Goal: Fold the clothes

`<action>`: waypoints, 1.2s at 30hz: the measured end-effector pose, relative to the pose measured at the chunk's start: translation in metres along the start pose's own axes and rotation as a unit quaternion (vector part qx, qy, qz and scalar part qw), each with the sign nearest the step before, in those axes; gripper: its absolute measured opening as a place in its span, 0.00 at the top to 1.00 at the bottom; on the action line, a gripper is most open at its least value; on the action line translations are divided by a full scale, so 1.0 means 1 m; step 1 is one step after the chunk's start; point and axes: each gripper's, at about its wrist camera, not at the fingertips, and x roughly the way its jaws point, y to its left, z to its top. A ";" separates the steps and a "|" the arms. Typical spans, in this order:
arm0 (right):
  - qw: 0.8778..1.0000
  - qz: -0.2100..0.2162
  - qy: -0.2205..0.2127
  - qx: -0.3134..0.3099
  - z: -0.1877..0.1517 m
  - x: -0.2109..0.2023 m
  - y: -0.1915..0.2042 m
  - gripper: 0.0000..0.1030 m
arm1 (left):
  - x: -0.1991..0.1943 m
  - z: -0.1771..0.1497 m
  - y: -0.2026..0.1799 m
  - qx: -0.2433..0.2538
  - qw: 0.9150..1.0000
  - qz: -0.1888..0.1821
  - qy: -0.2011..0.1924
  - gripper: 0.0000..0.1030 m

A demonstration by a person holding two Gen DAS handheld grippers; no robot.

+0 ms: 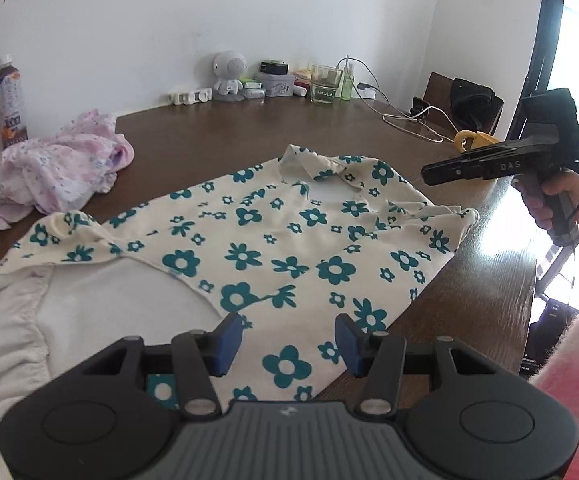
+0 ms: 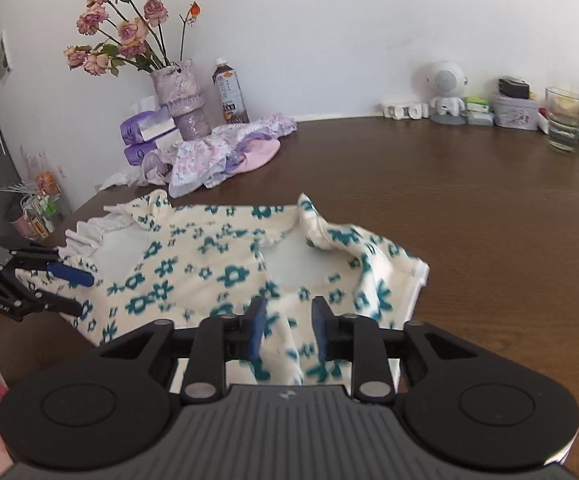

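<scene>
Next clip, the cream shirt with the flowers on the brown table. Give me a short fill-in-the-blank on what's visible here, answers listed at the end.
1. The flowers printed on the cream shirt are ____ in colour.
2. The pads of the left tongs stand ____, with shirt fabric showing in the gap.
3. The vase by the wall holds dried ____.
4. The crumpled pink garment lies ____ the shirt, not on it.

Missing words: teal; open; roses; beside

Shirt (image 1: pixel 289 248) on table (image 1: pixel 249 136)
</scene>
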 end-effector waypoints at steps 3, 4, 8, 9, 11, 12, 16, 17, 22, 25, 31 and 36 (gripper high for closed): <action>1.000 0.003 0.007 -0.012 -0.015 -0.011 0.001 0.62 | 0.011 -0.002 -0.004 0.001 1.000 -0.001 0.004 0.51; 1.000 0.007 0.009 -0.022 -0.018 -0.012 0.003 0.61 | 0.014 -0.001 -0.005 0.002 1.000 0.003 0.005 0.51; 0.996 0.005 0.033 -0.078 -0.029 -0.007 0.016 0.61 | 0.026 0.000 -0.003 -0.005 1.000 0.018 0.016 0.51; 0.995 0.002 0.042 -0.089 -0.030 -0.003 0.017 0.62 | 0.027 -0.001 -0.002 -0.008 1.000 0.020 0.016 0.51; 0.994 0.008 0.062 -0.086 -0.027 0.006 0.011 0.81 | 0.029 -0.002 0.000 -0.014 0.999 0.026 0.016 0.51; 0.995 0.016 0.070 -0.073 -0.024 0.009 0.005 0.91 | 0.029 -0.003 0.000 -0.017 0.999 0.028 0.014 0.51; 0.994 0.063 0.085 0.016 -0.012 0.014 -0.029 0.92 | 0.027 -0.006 0.004 -0.024 0.999 0.047 0.011 0.51; 0.992 0.072 0.092 0.036 -0.012 0.019 -0.038 0.92 | 0.026 -0.007 0.005 -0.026 0.998 0.051 0.010 0.51; 0.984 0.117 0.100 0.089 -0.017 0.028 -0.066 0.91 | 0.024 -0.009 0.008 -0.034 0.998 0.054 0.005 0.50; 0.980 0.141 0.089 0.108 -0.022 0.025 -0.076 0.86 | 0.021 -0.008 0.006 -0.034 0.998 0.058 0.002 0.50; 0.982 0.134 0.024 0.133 -0.022 -0.009 -0.077 0.75 | 0.014 -0.005 -0.002 -0.026 0.998 0.054 -0.015 0.46; 0.984 0.139 0.006 0.109 -0.018 -0.010 -0.047 0.76 | 0.017 0.005 -0.033 0.022 0.999 0.000 -0.034 0.46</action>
